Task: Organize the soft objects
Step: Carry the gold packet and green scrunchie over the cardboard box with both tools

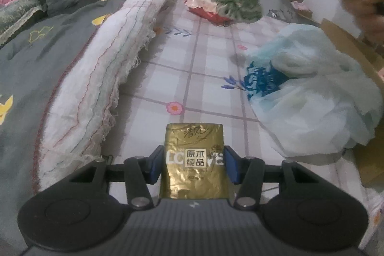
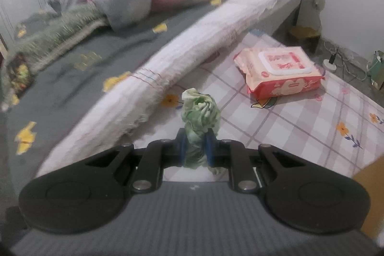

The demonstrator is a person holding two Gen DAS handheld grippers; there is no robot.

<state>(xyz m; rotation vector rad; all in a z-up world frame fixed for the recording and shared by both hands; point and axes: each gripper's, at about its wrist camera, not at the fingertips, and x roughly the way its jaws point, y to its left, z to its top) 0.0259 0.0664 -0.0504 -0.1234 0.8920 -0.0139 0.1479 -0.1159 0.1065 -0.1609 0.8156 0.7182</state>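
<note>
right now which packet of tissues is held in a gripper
The gold foil tissue packet, clamped in the left gripper; the pink-and-red wet wipes pack lies free on the checked sheet.

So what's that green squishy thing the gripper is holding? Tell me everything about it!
The green cloth is a soft, crumpled bundle, mottled green and white. The right gripper pinches its middle between blue pads, so it bulges above and a bit pokes out below. It hangs lifted above the checked sheet, touching only the pads.
</note>
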